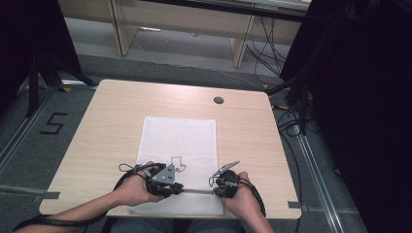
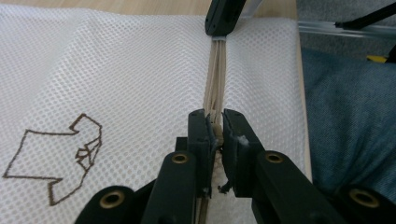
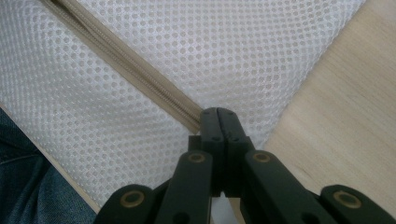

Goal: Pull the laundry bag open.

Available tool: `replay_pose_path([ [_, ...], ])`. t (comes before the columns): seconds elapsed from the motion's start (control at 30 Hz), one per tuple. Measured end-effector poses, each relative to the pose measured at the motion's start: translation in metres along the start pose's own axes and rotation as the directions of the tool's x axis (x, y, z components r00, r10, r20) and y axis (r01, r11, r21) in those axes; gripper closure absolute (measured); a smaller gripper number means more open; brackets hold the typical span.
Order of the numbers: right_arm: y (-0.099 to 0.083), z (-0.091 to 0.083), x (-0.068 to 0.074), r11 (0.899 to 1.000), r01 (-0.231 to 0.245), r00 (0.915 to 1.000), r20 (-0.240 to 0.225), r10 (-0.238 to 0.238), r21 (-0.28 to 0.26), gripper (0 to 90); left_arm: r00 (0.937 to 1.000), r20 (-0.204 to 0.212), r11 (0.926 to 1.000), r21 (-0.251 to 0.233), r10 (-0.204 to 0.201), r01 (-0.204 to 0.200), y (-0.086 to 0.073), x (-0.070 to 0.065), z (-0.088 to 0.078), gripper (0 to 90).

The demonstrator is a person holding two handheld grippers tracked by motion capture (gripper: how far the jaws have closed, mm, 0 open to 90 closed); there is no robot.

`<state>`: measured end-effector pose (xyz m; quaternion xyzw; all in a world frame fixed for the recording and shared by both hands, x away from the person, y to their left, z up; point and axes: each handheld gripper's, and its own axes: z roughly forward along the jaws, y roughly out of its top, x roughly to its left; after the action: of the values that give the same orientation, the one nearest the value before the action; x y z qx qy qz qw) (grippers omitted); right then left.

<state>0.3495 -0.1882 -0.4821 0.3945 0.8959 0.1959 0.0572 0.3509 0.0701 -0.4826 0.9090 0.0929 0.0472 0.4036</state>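
A white mesh bag (image 1: 177, 141) lies flat on the wooden table (image 1: 111, 121), with a brown outline drawing (image 2: 56, 158) on it. Along its near edge runs a beige zipper (image 2: 215, 79). My left gripper (image 2: 216, 126) is shut on the zipper's slider, a small beige piece between the jaws. My right gripper (image 3: 218, 116) is shut on the zipper's end (image 3: 194, 116) at the bag's corner, and its jaws also appear at the far end of the zipper (image 2: 223, 18) in the left gripper view. From above, the left gripper (image 1: 180, 188) and the right gripper (image 1: 216, 190) face each other along the zipper.
Bare table wood (image 3: 336, 107) lies just right of the bag's corner. A round cable hole (image 1: 218, 100) sits at the table's far side. The person's blue trousers (image 2: 350, 116) are just past the near table edge. A "5" mark (image 1: 54, 123) is on the floor to the left.
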Motion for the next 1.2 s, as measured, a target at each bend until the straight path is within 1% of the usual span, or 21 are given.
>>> replay_pose_path([
  [0.03, 0.0000, 0.0000, 0.0000, 1.000, 0.000, 1.0000, 0.001, 0.000, 0.000, 90.0, 1.0000, 0.000, 1.0000, -0.001, 0.002, -0.002, -0.0003, 0.0004, -0.0006, 81.7],
  [0.07, 0.0000, 0.0001, 0.0002, 1.000, -0.002, 1.0000, 0.002, 0.002, 0.000, 90.0, 1.0000, 0.004, 1.0000, -0.007, -0.007, 0.007, -0.0003, 0.0000, -0.0004, 81.8],
  [0.1, 0.0000, 0.0000, 0.0002, 1.000, -0.002, 1.0000, 0.002, 0.002, 0.001, 90.0, 1.0000, -0.002, 1.0000, 0.000, 0.004, -0.004, -0.0004, 0.0003, -0.0009, 81.8],
  [0.13, 0.0000, 0.0002, 0.0000, 1.000, -0.001, 1.0000, 0.000, 0.001, -0.001, 90.0, 1.0000, 0.002, 1.0000, 0.000, 0.001, -0.001, -0.0006, 0.0010, -0.0014, 81.8],
  [0.23, 0.0000, 0.0000, 0.0000, 1.000, 0.000, 1.0000, 0.000, 0.000, 0.000, 90.0, 1.0000, -0.001, 0.9999, 0.005, 0.009, -0.009, -0.0004, 0.0008, -0.0014, 81.8],
  [0.3, 0.0000, 0.0003, -0.0007, 1.000, 0.009, 1.0000, -0.001, -0.009, -0.002, 90.0, 1.0000, 0.000, 1.0000, -0.004, -0.003, 0.003, -0.0006, 0.0003, -0.0009, 81.8],
  [0.33, -0.0001, 0.0003, -0.0004, 1.000, 0.005, 1.0000, -0.001, -0.005, -0.003, 90.0, 1.0000, 0.001, 1.0000, -0.004, -0.004, 0.004, -0.0007, 0.0003, -0.0009, 81.7],
  [0.5, 0.0000, 0.0002, -0.0004, 1.000, 0.007, 1.0000, -0.002, -0.007, -0.002, 90.0, 1.0000, 0.002, 1.0000, -0.003, -0.004, 0.004, -0.0011, 0.0000, -0.0011, 81.8],
  [0.53, 0.0000, 0.0002, -0.0004, 1.000, 0.006, 1.0000, -0.002, -0.006, -0.002, 90.0, 1.0000, -0.001, 1.0000, 0.002, 0.002, -0.002, -0.0018, -0.0001, -0.0016, 81.8],
  [0.57, -0.0001, 0.0002, -0.0004, 1.000, 0.004, 1.0000, -0.002, -0.004, -0.002, 90.0, 1.0000, 0.000, 1.0000, -0.001, -0.006, 0.006, -0.0025, 0.0000, -0.0019, 81.8],
  [0.6, -0.0001, 0.0002, -0.0005, 1.000, 0.005, 1.0000, -0.002, -0.005, -0.002, 90.0, 1.0000, -0.001, 0.9999, 0.012, 0.003, -0.003, -0.0035, 0.0011, -0.0035, 81.8],
  [0.63, 0.0000, 0.0003, -0.0004, 1.000, 0.005, 1.0000, -0.001, -0.005, -0.002, 90.0, 0.9999, 0.000, 0.9999, -0.002, -0.010, 0.010, -0.0044, 0.0008, -0.0038, 81.8],
  [0.7, 0.0000, 0.0001, 0.0001, 1.000, -0.002, 1.0000, 0.001, 0.002, 0.000, 90.0, 0.9998, -0.002, 0.9998, -0.008, -0.019, 0.019, -0.0052, 0.0008, -0.0042, 81.8],
  [0.77, 0.0001, 0.0001, 0.0001, 1.000, -0.002, 1.0000, 0.001, 0.002, 0.001, 90.0, 0.9999, -0.003, 0.9999, -0.002, -0.011, 0.011, -0.0050, 0.0006, -0.0039, 81.8],
  [0.83, 0.0000, 0.0000, 0.0000, 1.000, -0.003, 1.0000, 0.000, 0.003, 0.000, 90.0, 0.9999, -0.002, 0.9999, -0.003, -0.013, 0.013, -0.0052, 0.0008, -0.0039, 81.7],
  [0.9, 0.0001, 0.0004, -0.0010, 1.000, 0.011, 0.9999, -0.004, -0.011, -0.004, 90.0, 0.9999, 0.001, 0.9999, 0.000, -0.012, 0.012, -0.0052, 0.0011, -0.0039, 81.8],
  [1.2, 0.0001, 0.0002, -0.0003, 1.000, 0.000, 1.0000, -0.002, 0.000, -0.001, 90.0, 1.0000, -0.001, 1.0000, 0.003, -0.007, 0.007, -0.0053, 0.0013, -0.0037, 81.8],
])
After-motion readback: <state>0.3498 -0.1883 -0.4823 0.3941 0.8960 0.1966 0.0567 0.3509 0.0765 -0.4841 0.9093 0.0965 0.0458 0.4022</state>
